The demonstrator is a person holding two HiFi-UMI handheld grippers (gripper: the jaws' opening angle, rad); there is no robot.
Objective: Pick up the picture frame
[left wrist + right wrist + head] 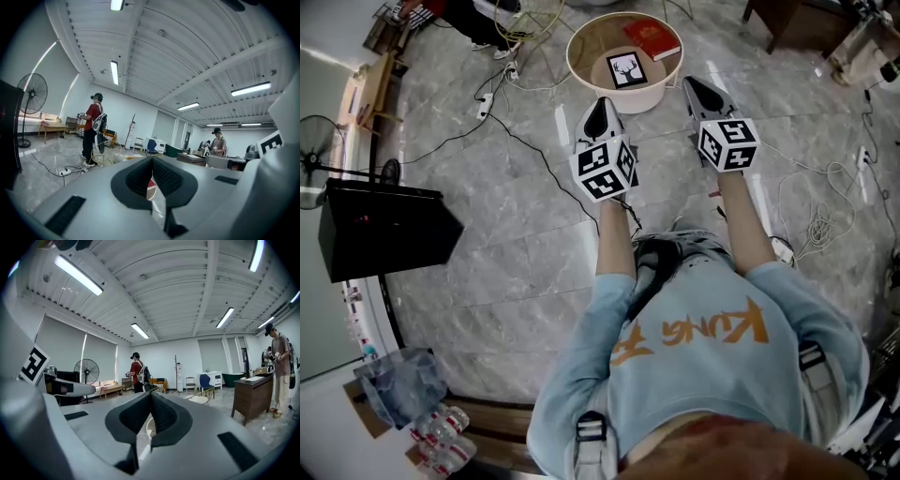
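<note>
- Forearms nearest hold left tool and right tool, both closed and empty.
- Picture frame lies untouched in far round basket; pickup not begun.

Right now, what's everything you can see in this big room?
round table: one, cream rim, on the grey floor ahead of both grippers
picture frame: one, black, lying flat on the table
book: one, red, on the table beyond the frame
fan: one, black, far left
box: one, black, left, next to the fan
cables: several, black and white, trailing over the floor
bottles: a few, clear, bottom left
other people: two, one in a red top, one in a cap, across the room
left gripper: one, grey with black pads, shut, empty
right gripper: one, same colours, shut, empty
</note>
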